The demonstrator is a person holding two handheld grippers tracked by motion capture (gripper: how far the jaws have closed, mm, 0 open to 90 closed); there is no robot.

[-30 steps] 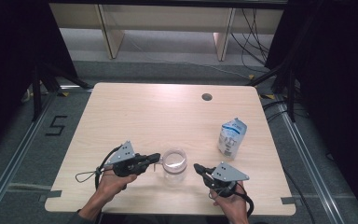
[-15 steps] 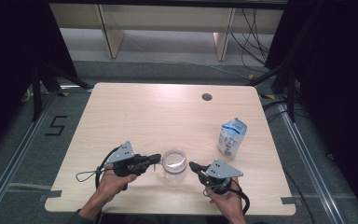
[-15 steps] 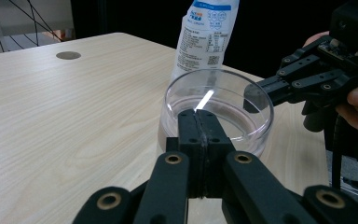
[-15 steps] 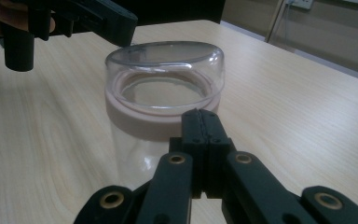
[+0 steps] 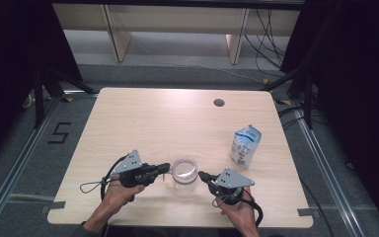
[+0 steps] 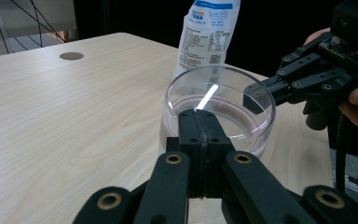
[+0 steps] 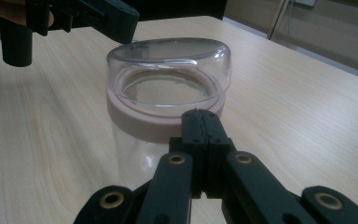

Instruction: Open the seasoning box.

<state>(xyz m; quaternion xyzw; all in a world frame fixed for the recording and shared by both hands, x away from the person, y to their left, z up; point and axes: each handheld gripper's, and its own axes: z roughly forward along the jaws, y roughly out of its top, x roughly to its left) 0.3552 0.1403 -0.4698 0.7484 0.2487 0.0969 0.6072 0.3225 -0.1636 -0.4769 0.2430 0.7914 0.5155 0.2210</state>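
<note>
A clear jar (image 5: 184, 174) with a clear domed lid and a pale pink collar (image 7: 135, 116) stands upright near the table's front edge, between both grippers. My left gripper (image 5: 167, 168) points right at the lid from the left, jaws shut and empty, tip close to the lid's rim (image 6: 200, 112). From the right, my right gripper (image 5: 201, 175) points left at the jar, jaws pressed together with nothing in them (image 7: 200, 113), tip close to the collar. In the left gripper view the right gripper (image 6: 254, 95) reaches the lid's far side. A white and blue pouch (image 5: 245, 144) stands behind to the right.
The light wooden table (image 5: 143, 123) has a round cable hole (image 5: 219, 102) near its far edge. Dark stands and cables surround the table on the grey floor (image 5: 24, 148). Wooden shelving legs (image 5: 114, 34) stand beyond the far edge.
My right gripper has shifted a little to the left, closer to the jar. The left gripper, jar and pouch have stayed put.
</note>
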